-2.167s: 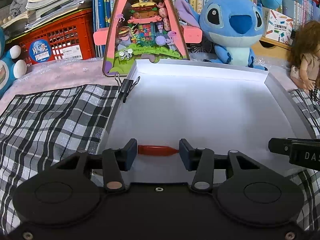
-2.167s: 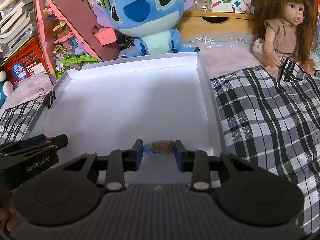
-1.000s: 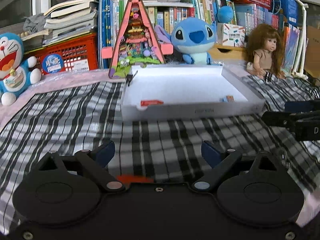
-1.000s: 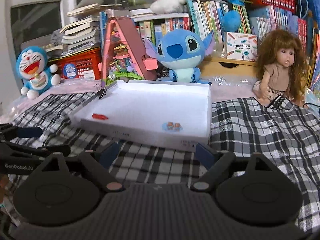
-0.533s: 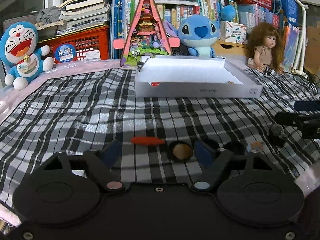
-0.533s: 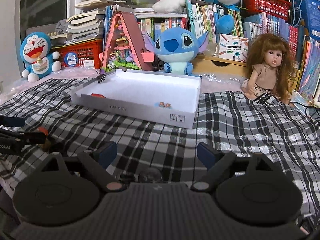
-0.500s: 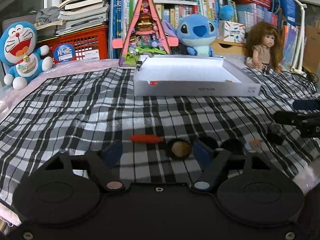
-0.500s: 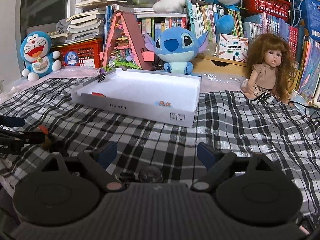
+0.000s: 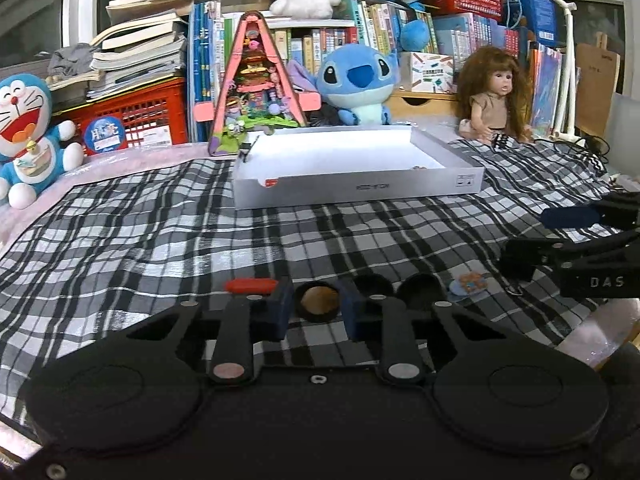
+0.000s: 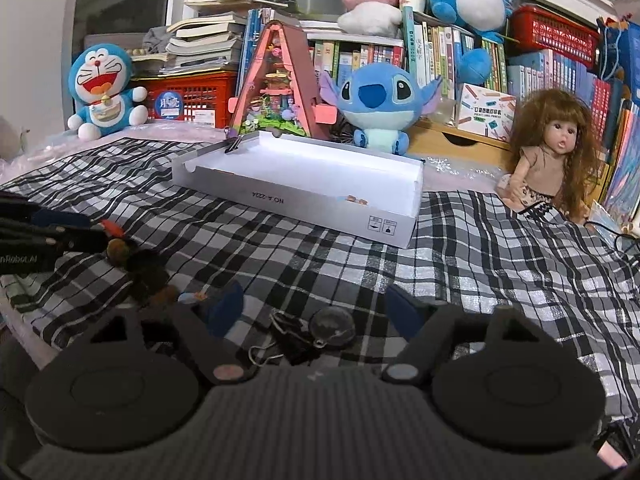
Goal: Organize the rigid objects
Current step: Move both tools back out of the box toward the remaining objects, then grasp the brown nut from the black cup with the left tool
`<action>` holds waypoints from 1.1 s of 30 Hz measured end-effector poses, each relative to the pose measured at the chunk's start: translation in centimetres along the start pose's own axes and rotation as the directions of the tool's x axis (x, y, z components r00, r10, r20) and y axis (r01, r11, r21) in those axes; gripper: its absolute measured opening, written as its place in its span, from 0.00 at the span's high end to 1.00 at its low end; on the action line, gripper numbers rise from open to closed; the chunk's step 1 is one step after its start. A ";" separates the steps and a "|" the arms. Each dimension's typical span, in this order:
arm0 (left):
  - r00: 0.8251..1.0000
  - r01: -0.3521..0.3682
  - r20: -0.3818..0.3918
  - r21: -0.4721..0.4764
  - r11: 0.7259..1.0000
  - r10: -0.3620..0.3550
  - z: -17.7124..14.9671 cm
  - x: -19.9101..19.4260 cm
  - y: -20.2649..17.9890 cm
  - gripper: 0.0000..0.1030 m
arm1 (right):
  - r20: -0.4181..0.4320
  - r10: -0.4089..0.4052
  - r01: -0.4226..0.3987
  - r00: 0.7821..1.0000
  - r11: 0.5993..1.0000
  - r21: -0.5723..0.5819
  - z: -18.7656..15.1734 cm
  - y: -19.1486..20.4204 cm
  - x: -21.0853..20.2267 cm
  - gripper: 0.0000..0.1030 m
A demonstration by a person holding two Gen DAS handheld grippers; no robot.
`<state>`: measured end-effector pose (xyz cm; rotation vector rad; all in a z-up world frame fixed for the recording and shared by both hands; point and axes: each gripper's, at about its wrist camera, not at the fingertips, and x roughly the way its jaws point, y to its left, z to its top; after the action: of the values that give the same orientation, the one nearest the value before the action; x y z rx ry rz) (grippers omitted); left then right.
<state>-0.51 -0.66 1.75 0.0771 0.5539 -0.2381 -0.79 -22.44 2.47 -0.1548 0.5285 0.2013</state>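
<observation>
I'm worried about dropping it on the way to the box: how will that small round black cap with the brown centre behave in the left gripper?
The cap looks stiff and light, so the closing left gripper should lift it easily. Its rim is round, so the pads probably touch only narrow spots and it may pivot or slip. Dropped on the cloth, it might roll.

Three round black pots, one red stick, one white box.

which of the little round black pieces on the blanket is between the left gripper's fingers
The leftmost one, the brown-centred black ring: the left gripper is closing on it. The other two black rounds lie free to its right.
</observation>
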 end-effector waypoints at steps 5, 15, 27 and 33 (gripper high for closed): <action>1.000 0.007 -0.003 0.010 1.000 -0.007 0.2 1.0 -0.7 0.79 | -0.009 0.008 -0.007 1.000 1.000 0.022 -0.3 -0.1 0.2 0.40; 1.000 -0.007 -0.030 0.001 1.000 0.007 -0.1 2.8 -0.7 0.82 | -0.031 0.004 -0.003 1.000 0.999 0.049 -0.7 -0.6 0.8 0.49; 1.000 0.006 0.000 0.008 1.000 -0.006 -0.2 2.1 -0.8 0.83 | -0.052 0.011 -0.005 0.999 0.993 0.120 -1.2 -1.5 1.9 0.53; 1.000 0.005 0.025 0.002 1.000 -0.006 0.1 1.2 -0.6 0.83 | -0.048 0.001 0.005 0.999 0.993 0.121 -0.9 -1.4 1.5 0.84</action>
<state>0.40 -1.46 1.22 0.0747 0.5291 -0.2448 0.37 -23.71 1.03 -0.0420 0.5866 0.1629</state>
